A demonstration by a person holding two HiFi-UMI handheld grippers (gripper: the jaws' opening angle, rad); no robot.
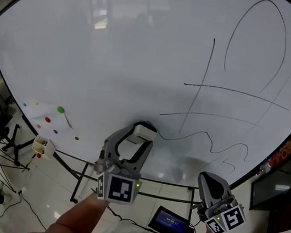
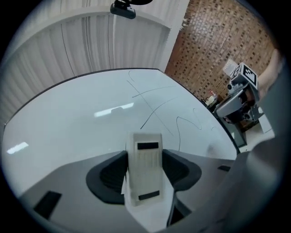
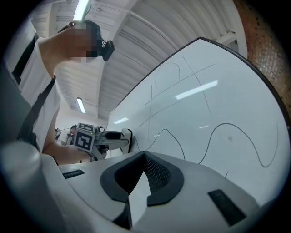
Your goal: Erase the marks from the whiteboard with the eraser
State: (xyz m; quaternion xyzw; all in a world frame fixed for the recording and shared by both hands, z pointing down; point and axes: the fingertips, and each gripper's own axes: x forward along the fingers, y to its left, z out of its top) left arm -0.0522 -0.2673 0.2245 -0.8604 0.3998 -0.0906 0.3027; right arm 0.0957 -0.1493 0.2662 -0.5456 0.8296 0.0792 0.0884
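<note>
Eraser (image 2: pixel 145 166) is pinched by its sides in left gripper (image 1: pixel 139 137); judged light, stiff-bodied, best gripped mid-length. Right gripper (image 3: pixel 144 173) jaws are pressed together, nothing held. Marks (image 1: pixel 233 92) unwiped on whiteboard (image 1: pixel 117 52).

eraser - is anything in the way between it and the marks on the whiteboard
Nothing visible. The eraser, gripped in the left gripper, is near the whiteboard's lower edge. Only bare board lies between it and the nearest wavy line. The right gripper sits lower, off that path.
</note>
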